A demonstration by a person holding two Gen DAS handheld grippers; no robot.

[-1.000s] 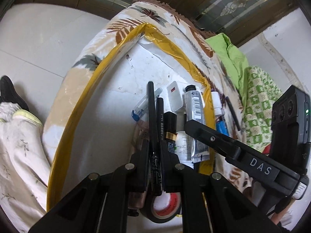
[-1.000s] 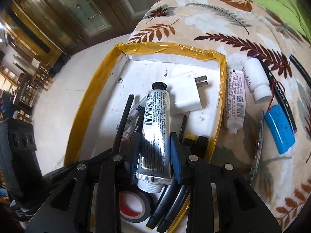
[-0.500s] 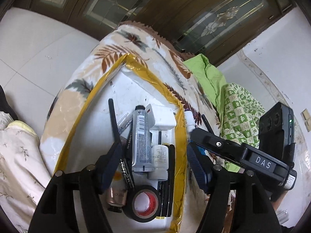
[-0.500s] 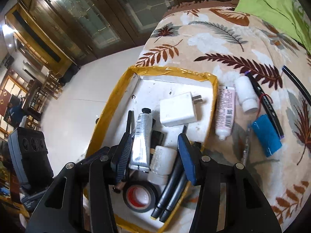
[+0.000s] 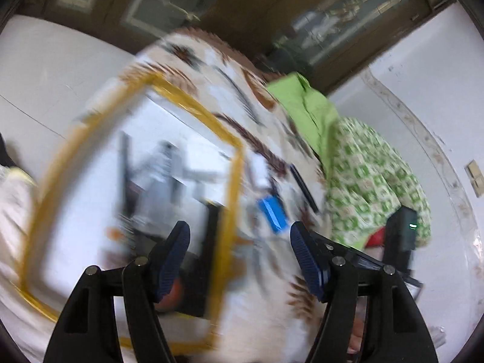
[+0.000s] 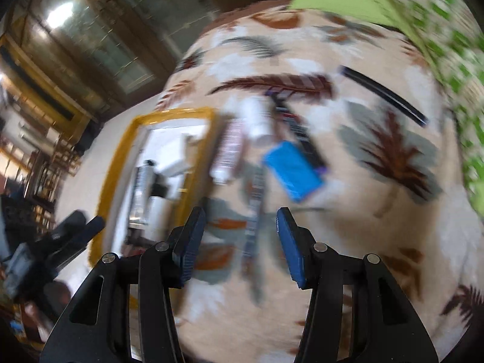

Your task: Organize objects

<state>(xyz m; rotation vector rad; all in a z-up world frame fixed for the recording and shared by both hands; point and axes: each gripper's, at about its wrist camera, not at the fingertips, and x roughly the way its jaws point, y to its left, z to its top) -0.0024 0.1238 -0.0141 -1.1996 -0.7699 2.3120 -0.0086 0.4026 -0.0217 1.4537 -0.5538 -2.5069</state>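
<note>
- Left gripper (image 5: 240, 251): jaws stand wide, nothing between the blue ribbed pads; it opened within the last second and has held that width since. Below it, the edge of the yellow-rimmed tray (image 5: 233, 187) and the leaf-print blanket (image 5: 266, 287).
- Right gripper (image 6: 240, 239): jaws about half open, empty; opened within the last second, steady since. A thin grey pen-like stick (image 6: 255, 211) lies on the blanket under the gap, untouched.
- Writing: both views motion-blurred; no label can be read.
- Blue battery pack (image 6: 292, 172) lies on the blanket outside the tray, near a white bottle (image 6: 257, 121), a pinkish tube (image 6: 230, 151) and a black marker (image 6: 302, 133). A second black stick (image 6: 384, 93) lies well apart.
- Tray holds a silver tube (image 6: 143, 187) and white charger (image 6: 172, 157); the rest is smeared.
- Room: green cloth (image 5: 305, 112), white tile floor (image 5: 54, 69), dark wood-and-glass doors (image 5: 348, 21).
</note>
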